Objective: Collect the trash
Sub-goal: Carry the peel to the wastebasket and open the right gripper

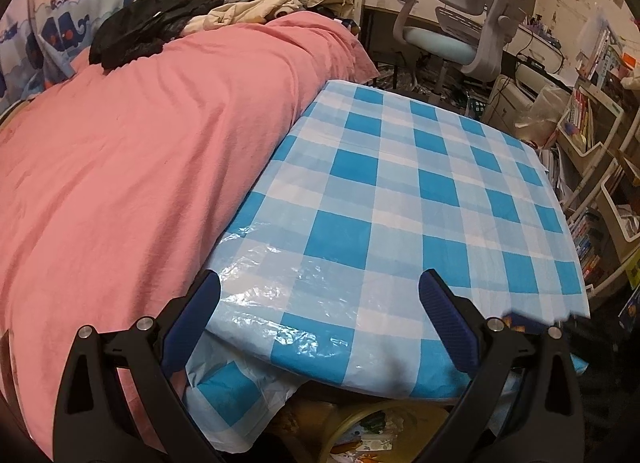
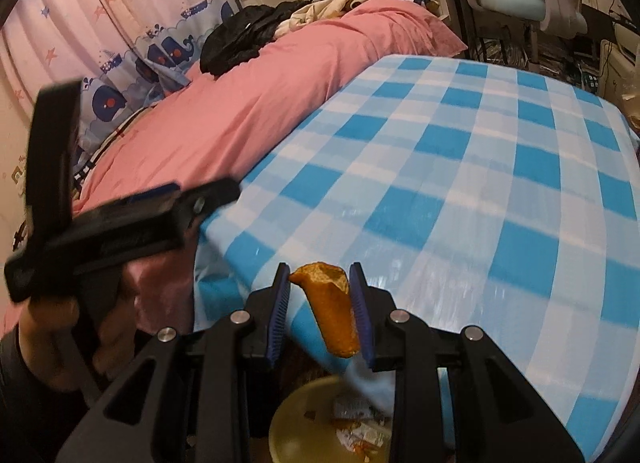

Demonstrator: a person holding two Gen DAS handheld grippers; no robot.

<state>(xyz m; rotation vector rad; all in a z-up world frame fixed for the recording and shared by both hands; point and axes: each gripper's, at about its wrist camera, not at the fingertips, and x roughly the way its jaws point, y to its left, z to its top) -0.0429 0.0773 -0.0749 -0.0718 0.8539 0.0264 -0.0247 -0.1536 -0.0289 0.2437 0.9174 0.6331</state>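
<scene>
Hanging over the bin (image 2: 304, 423), orange peel (image 2: 334, 315) fills the right gripper (image 2: 320, 311).

Dim warm light, fisheye-bent edges, slight motion blur.

My right gripper (image 2: 320, 313) pointed forward and down, its blue pads (image 2: 280, 317) set narrowly apart and clamped on an orange scrap (image 2: 334, 315) that stood nearly upright between them. My left gripper (image 1: 320, 319) also tilted downward, its jaws spread wide with nothing between them. In the right wrist view it sat at nine o'clock, blurred, with my hand (image 2: 60, 343) wrapped round its handle at about eight o'clock.
</scene>
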